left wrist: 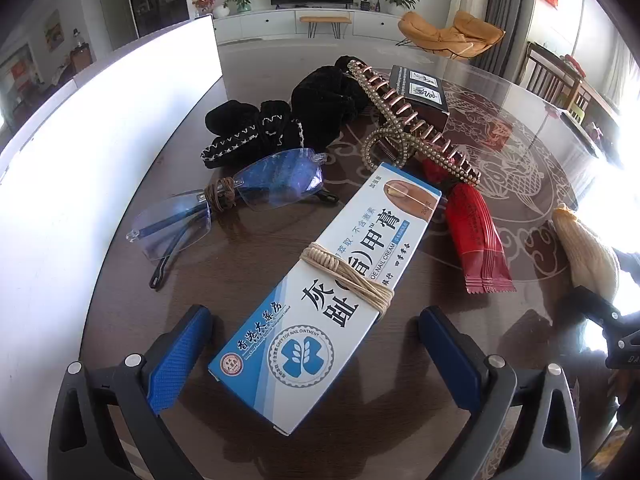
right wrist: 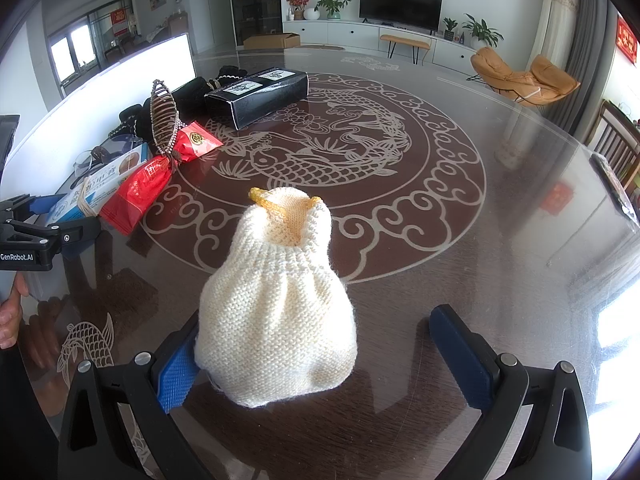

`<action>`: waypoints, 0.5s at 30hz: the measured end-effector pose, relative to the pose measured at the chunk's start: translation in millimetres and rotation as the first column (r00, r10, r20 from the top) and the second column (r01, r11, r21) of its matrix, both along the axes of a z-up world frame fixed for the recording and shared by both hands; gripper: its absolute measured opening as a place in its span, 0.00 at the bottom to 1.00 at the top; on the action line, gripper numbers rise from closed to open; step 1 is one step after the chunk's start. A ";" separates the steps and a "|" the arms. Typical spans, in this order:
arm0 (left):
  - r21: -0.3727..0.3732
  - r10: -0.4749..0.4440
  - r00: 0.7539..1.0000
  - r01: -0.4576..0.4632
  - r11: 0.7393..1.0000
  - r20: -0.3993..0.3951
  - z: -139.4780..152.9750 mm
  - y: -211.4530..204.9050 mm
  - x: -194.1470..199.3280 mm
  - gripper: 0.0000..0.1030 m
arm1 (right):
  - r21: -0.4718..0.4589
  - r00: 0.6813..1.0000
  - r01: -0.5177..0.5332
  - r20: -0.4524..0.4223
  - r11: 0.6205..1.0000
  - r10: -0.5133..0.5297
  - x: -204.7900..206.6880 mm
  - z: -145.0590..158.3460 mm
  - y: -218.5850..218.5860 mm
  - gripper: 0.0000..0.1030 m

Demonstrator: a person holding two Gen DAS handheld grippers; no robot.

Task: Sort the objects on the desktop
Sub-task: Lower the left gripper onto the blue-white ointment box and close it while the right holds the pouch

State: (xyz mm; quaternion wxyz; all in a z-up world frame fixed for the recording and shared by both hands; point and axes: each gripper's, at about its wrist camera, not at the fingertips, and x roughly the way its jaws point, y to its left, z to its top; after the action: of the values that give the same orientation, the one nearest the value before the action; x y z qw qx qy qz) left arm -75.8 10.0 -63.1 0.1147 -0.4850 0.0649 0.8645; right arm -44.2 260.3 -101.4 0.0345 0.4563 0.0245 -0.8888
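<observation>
The left gripper (left wrist: pixel 316 354) is held spread around the white-and-blue cardboard ointment box (left wrist: pixel 320 292), unpinched, beside the rimless glasses (left wrist: pixel 228 204). The right gripper (right wrist: pixel 316 354) is likewise spread around the cream knitted pouch (right wrist: pixel 276 312). Sorting is judged barely begun; the pile remains unseparated.

Cream knit pouch (right wrist: pixel 276 316), red packet (left wrist: pixel 476 236).

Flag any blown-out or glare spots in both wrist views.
Left wrist view: the white panel at left is clipped to pure white, and window light washes out the right edge beside the knitted pouch. Right wrist view: the same panel is clipped, and the glass tabletop mirrors the room; fisheye bends the edges.
</observation>
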 end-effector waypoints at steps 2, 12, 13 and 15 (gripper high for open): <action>0.000 0.001 1.000 -0.001 1.000 -0.001 1.4 1.3 2.1 1.00 | 0.000 1.000 0.000 0.000 1.000 0.000 0.1 0.1 0.0 1.00; 0.000 0.001 1.000 -0.001 1.000 -0.002 0.0 0.7 5.3 1.00 | 0.000 1.000 0.000 0.000 1.000 0.000 0.1 -0.2 0.2 1.00; -0.001 0.001 1.000 -0.001 1.000 -0.002 0.3 3.3 2.9 1.00 | 0.000 1.000 0.000 0.000 1.000 0.000 0.3 0.2 0.2 1.00; -0.001 0.001 1.000 -0.001 1.000 -0.002 0.0 3.3 3.6 1.00 | 0.000 1.000 0.000 0.000 1.000 0.000 0.2 0.2 0.2 1.00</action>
State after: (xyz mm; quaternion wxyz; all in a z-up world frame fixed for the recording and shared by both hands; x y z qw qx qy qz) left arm -72.2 13.2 -63.1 0.1140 -0.4842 0.0652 0.8651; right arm -44.0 260.4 -101.2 0.0346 0.4563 0.0246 -0.8888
